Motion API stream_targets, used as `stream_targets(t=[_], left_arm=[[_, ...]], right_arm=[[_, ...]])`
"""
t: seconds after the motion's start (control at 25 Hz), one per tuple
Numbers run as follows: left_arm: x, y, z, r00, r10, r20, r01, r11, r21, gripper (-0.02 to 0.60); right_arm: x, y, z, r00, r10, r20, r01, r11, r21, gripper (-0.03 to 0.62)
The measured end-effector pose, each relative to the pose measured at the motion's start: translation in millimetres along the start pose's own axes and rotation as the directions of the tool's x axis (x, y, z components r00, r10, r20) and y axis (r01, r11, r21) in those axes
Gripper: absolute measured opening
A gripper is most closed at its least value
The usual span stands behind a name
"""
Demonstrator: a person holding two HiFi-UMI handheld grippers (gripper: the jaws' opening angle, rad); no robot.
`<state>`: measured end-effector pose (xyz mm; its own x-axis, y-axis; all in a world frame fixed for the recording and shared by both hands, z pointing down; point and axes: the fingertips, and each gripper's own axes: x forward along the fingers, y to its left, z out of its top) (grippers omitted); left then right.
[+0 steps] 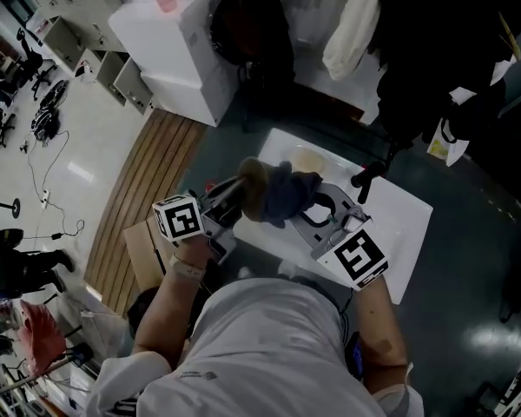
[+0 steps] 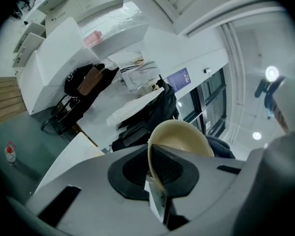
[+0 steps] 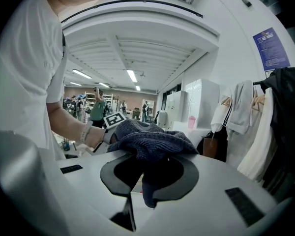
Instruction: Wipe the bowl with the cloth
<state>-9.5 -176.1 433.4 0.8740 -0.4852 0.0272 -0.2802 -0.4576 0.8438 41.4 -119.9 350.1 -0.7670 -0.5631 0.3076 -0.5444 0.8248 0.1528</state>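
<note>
A cream bowl (image 1: 252,183) is held up on its side over the white table (image 1: 399,233); my left gripper (image 1: 234,194) is shut on its rim. In the left gripper view the bowl (image 2: 182,139) stands edge-on between the jaws of my left gripper (image 2: 155,181), its hollow facing right. A dark blue cloth (image 1: 286,194) is bunched against the bowl, with my right gripper (image 1: 317,207) shut on it. In the right gripper view the cloth (image 3: 150,141) spills over the jaws of my right gripper (image 3: 147,191) and hides the bowl behind it.
A white cabinet (image 1: 187,46) stands at the back left. Clothes and bags (image 1: 434,50) hang on a rack behind the table. Wooden planks (image 1: 152,189) lie on the floor at the left. The person's left hand (image 3: 91,136) shows in the right gripper view.
</note>
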Motion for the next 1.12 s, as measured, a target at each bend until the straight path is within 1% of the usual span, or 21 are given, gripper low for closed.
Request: stream_targets(t=[0.16,0.28,0.44,0.64,0.8,0.96,1.12], left_arm=[[-2,8,8,0.999,0.009,0.044,-0.007,0.999,-0.052,0.018],[-4,9,12,0.996,0.01,0.083,0.0,0.994,-0.11,0.018],[-2,0,20,0.992,-0.035,0.12,0.054,0.986,-0.157,0.018],[-3,-6,20,0.989,-0.063,0.133,0.085,0.982,-0.17,0.018],[-3,-15,20,0.982,-0.112,0.15,0.138,0.975,-0.176,0.018],[0,-29,17,0.968,-0.187,0.165,0.213,0.963,-0.162,0.018],[0,-42,9,0.952,-0.27,0.142,0.291,0.943,-0.159,0.018]], right_arm=[[4,9,-5,1.0,0.022,-0.013,-0.022,1.0,0.023,0.069],[7,20,-13,0.999,0.038,-0.02,-0.037,0.998,0.048,0.069],[16,34,-20,0.998,0.061,-0.029,-0.059,0.995,0.084,0.069],[21,41,-29,0.998,0.065,-0.009,-0.063,0.985,0.161,0.069],[27,47,-38,0.997,0.071,-0.003,-0.069,0.976,0.207,0.069],[33,50,-45,0.997,0.081,0.005,-0.08,0.962,0.26,0.069],[36,50,-52,0.996,0.084,0.023,-0.087,0.939,0.333,0.069]])
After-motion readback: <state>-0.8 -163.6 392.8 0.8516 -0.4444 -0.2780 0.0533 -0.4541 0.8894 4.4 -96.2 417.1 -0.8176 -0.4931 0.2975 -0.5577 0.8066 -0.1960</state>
